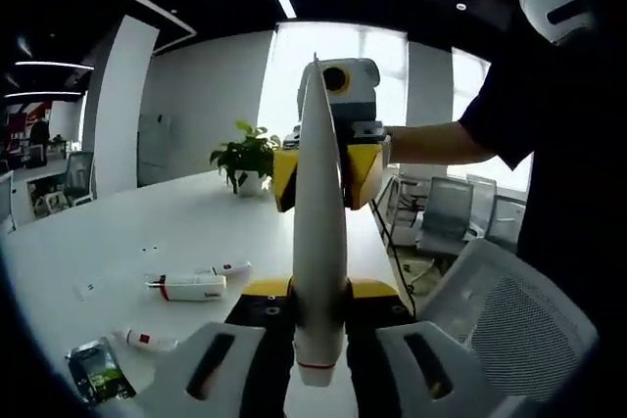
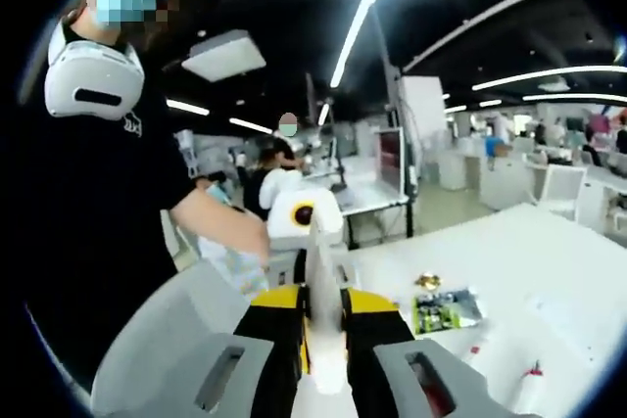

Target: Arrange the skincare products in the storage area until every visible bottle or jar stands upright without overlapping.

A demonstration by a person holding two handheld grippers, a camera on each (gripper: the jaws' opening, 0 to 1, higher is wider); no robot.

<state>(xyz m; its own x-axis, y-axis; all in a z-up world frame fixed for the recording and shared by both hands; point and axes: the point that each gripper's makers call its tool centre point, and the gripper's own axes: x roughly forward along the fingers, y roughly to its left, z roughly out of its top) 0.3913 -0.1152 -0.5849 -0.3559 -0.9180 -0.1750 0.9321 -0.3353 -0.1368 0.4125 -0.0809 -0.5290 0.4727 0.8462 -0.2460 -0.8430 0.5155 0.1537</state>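
Table [image 1: 118, 232]: a large white top reaching far left, bare in the middle; the products lie along its near left part.
Office chair [image 1: 500, 310]: grey mesh, at the table's near right edge.
Potted plant [image 1: 245, 159]: far on the table, well apart from the products.
White tube [image 1: 320, 242]: long and tapered, lifted clear of the table and held between both tools, crimped tip pointing away in the left gripper view, red-ringed cap near. It is probably shared this way so one tool can re-grip it and stand it on its cap.
Left gripper [image 1: 318, 364]: jaws narrow, closed on the tube's cap end.
Right gripper [image 1: 328, 173]: yellow pads pinch the tube's far half; in the right gripper view [image 2: 323, 364] the jaws are narrow around the tube.
White bottle [image 1: 188, 287]: lying flat near left, not yet upright.
Green sachet [image 1: 98, 371]: flat at the near left corner.
Small tube [image 1: 147, 341]: on its side, just beside the sachet.
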